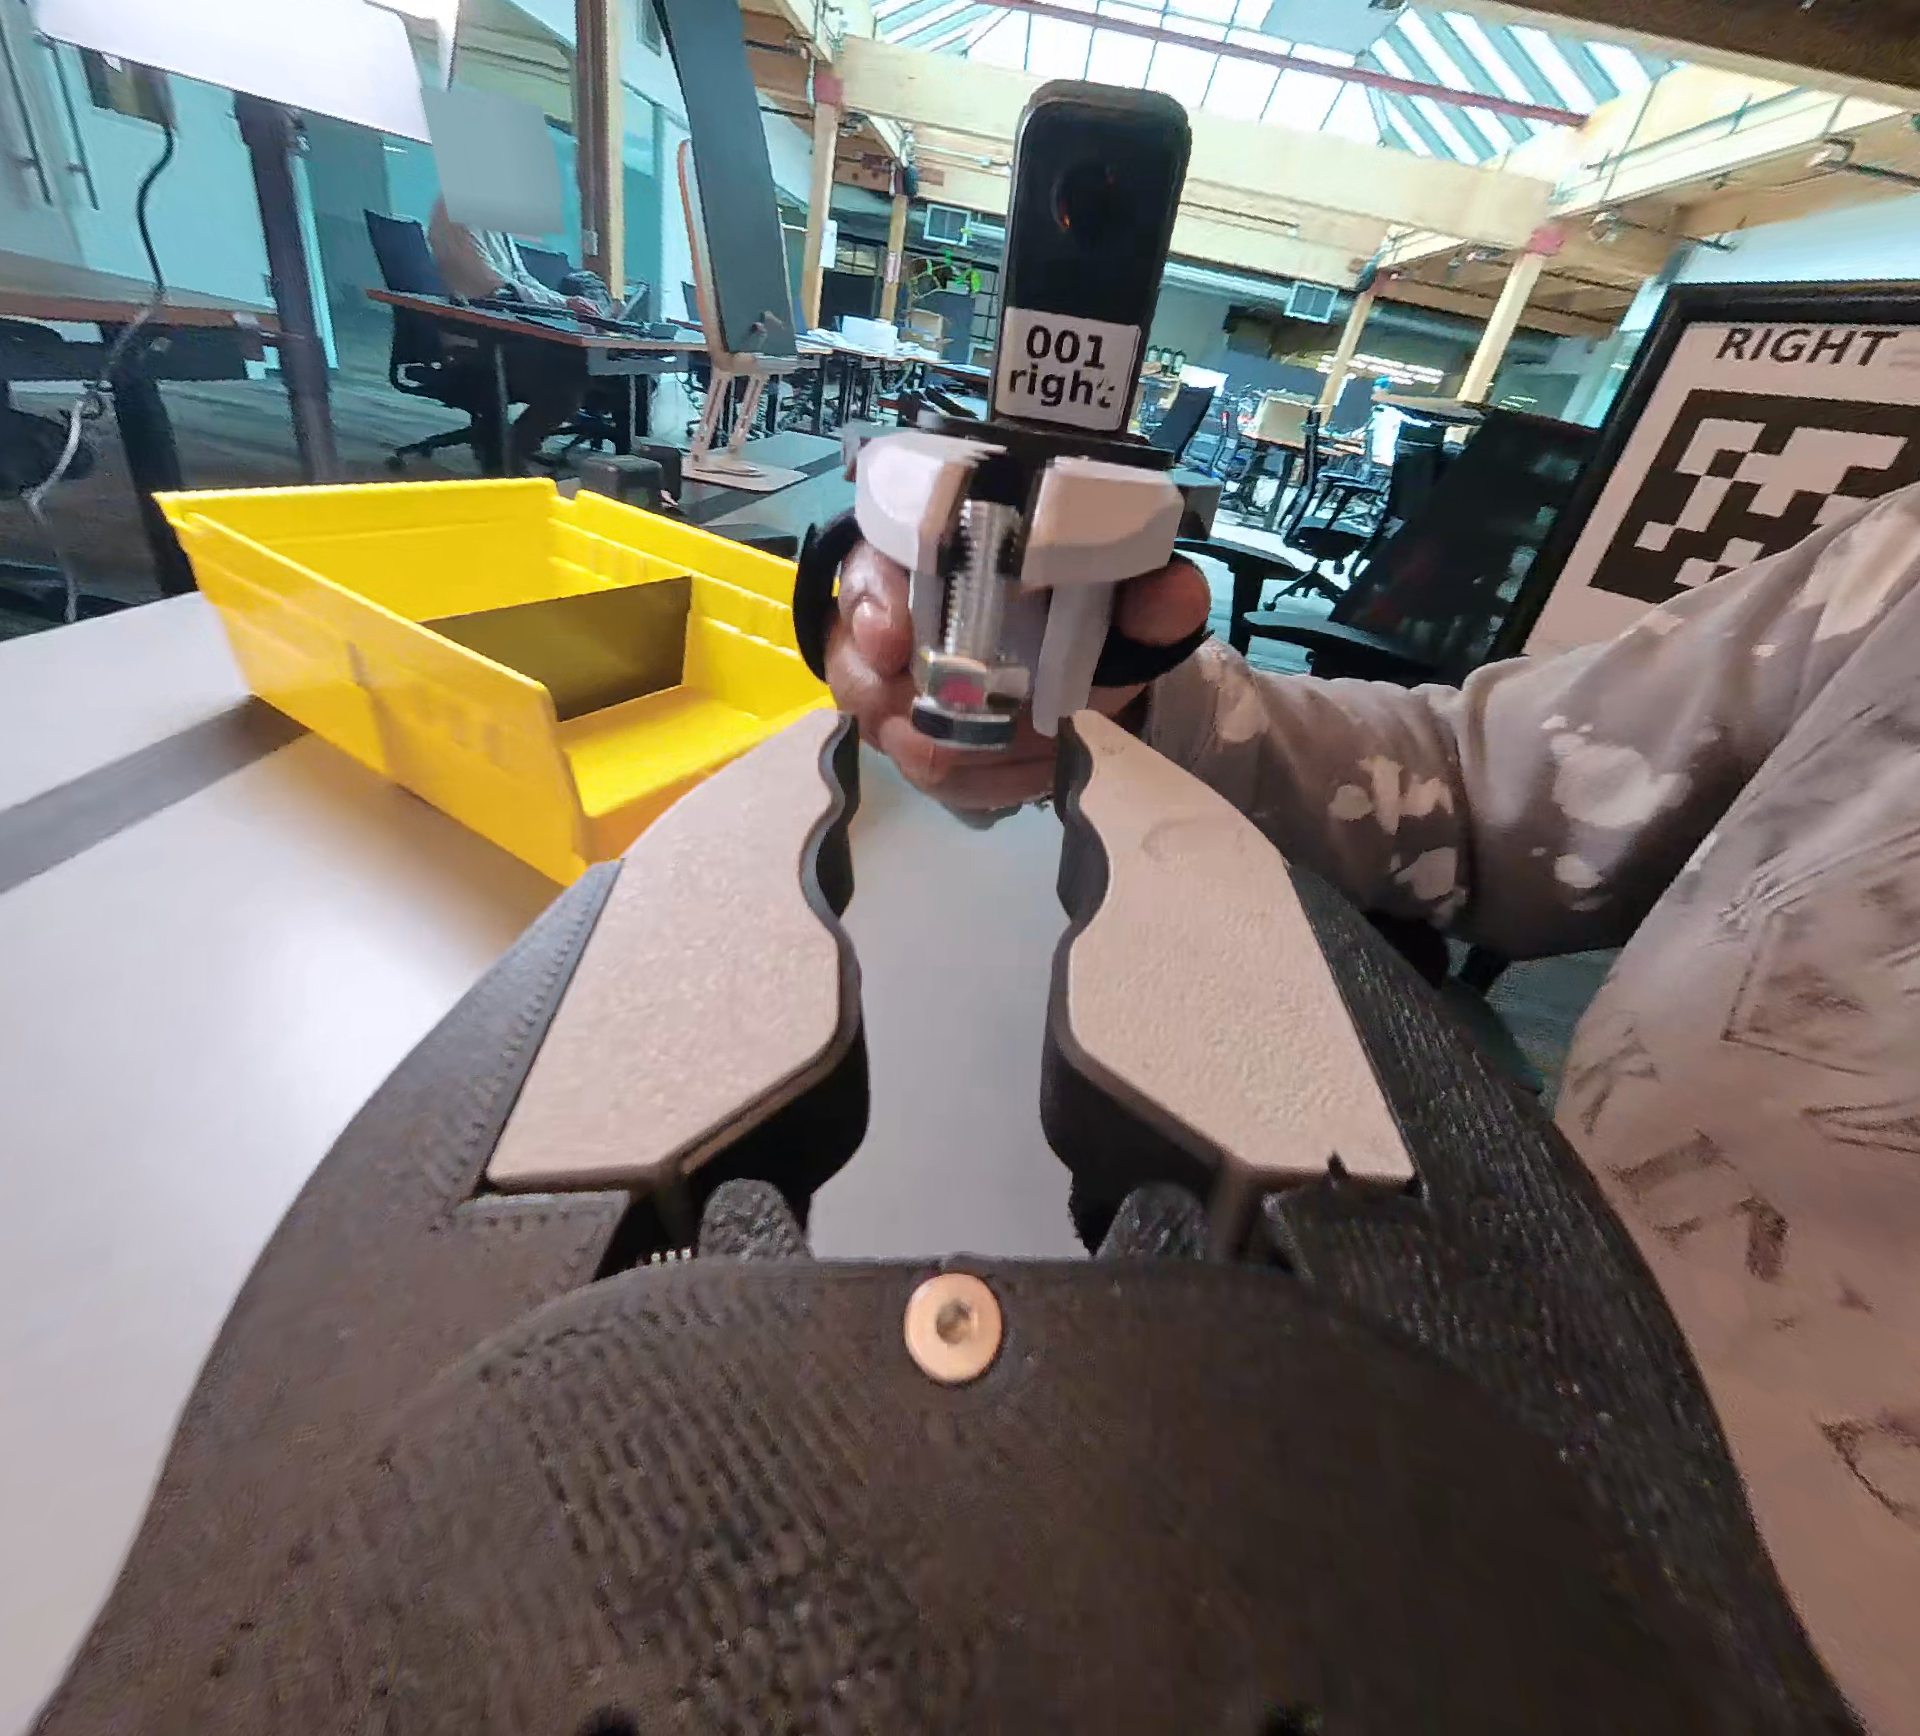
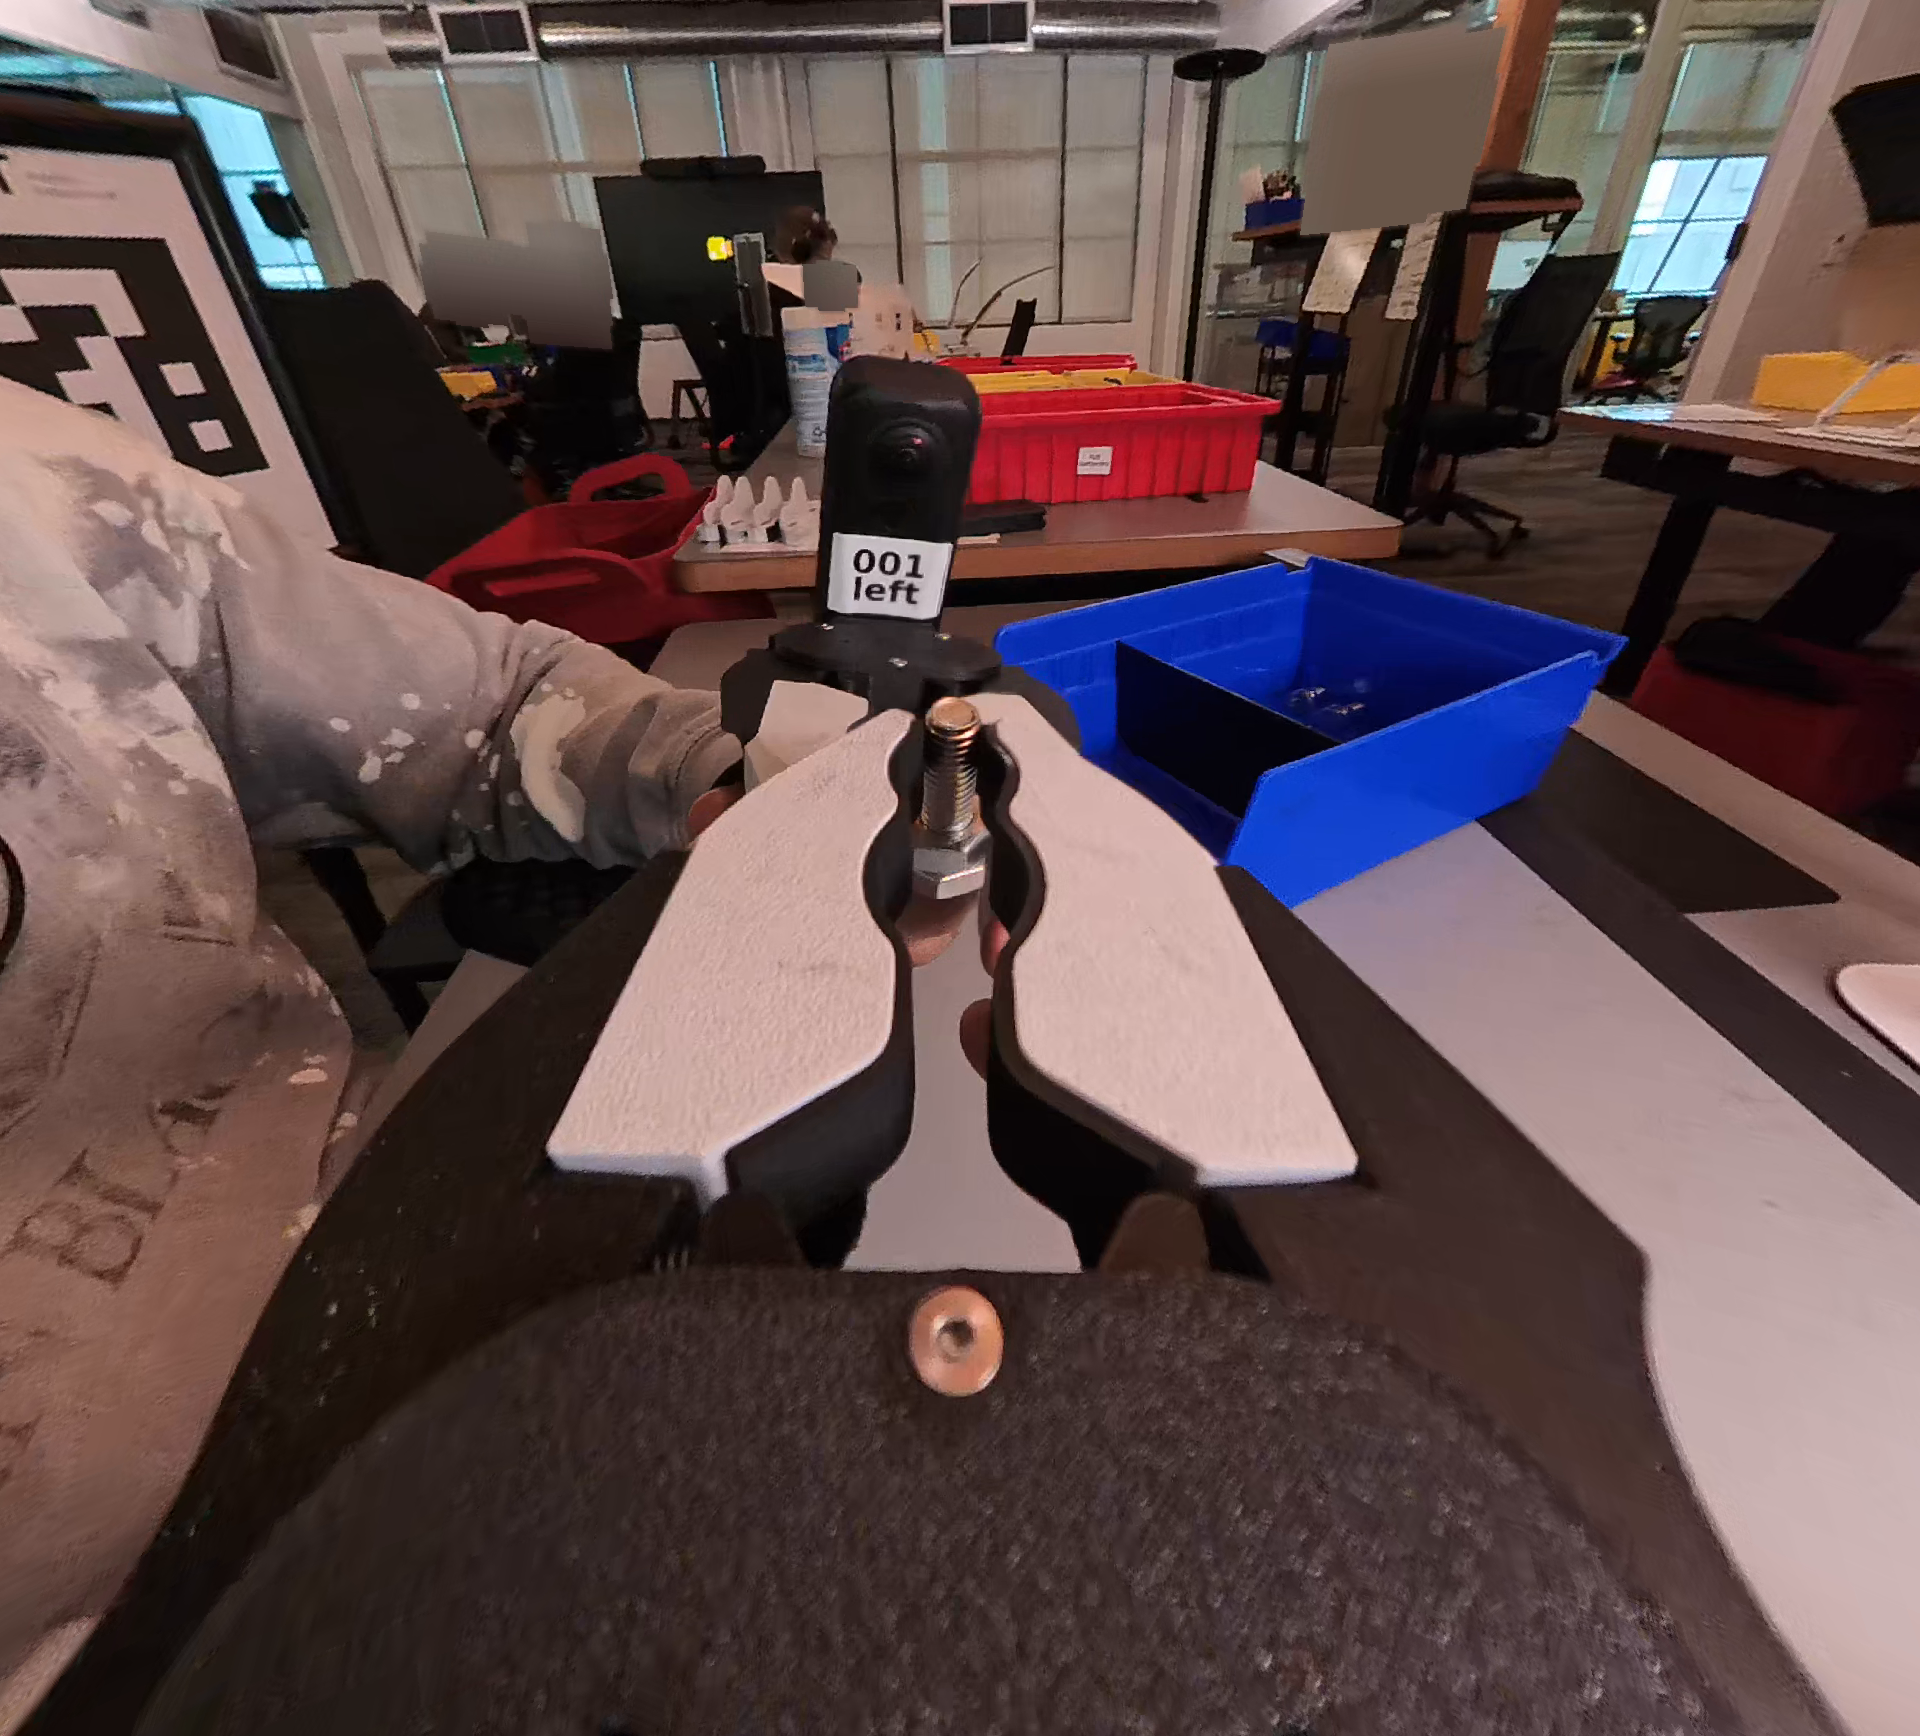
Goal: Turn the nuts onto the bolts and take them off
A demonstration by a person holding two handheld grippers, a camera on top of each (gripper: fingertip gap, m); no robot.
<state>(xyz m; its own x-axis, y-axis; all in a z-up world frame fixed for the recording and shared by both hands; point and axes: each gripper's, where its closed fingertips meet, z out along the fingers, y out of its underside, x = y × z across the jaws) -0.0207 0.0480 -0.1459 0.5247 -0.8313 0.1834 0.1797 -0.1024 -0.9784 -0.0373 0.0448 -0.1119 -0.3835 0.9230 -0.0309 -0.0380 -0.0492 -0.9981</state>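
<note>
Up off the bench (image 1: 208,907), both tools meet in mid-air, facing each other. The right hand-held gripper (image 2: 951,787) is clenched on the threaded shank of a silver bolt (image 2: 951,777), which stands roughly upright between its white fingers (image 2: 790,907); the shank's end pokes up past the fingertips. A hex nut (image 2: 948,850) sits on the thread near the bolt's head, low in the grip. In the left wrist view the same bolt (image 1: 971,585) shows head-down, with the nut (image 1: 961,684) just above the head.

The left hand-held gripper (image 1: 956,741) is released, its fingers (image 1: 717,938) spread with a clear gap, the tips just below and to either side of the bolt's head, not touching it.

A yellow bin (image 1: 436,637) with a dark divider stands on the bench to the left of the meeting point, near the bench's far edge; open grey surface with a dark stripe lies between it and the left tool. A blue bin (image 2: 1351,730), also divided, stands on the other side, its front lip near a dark stripe, with small shiny parts in its far compartment too blurred to name. Bare bench lies below the grippers.

The person's hand (image 1: 883,647) grips the right tool from behind, sleeve (image 1: 1455,803) reaching in from the side.
</note>
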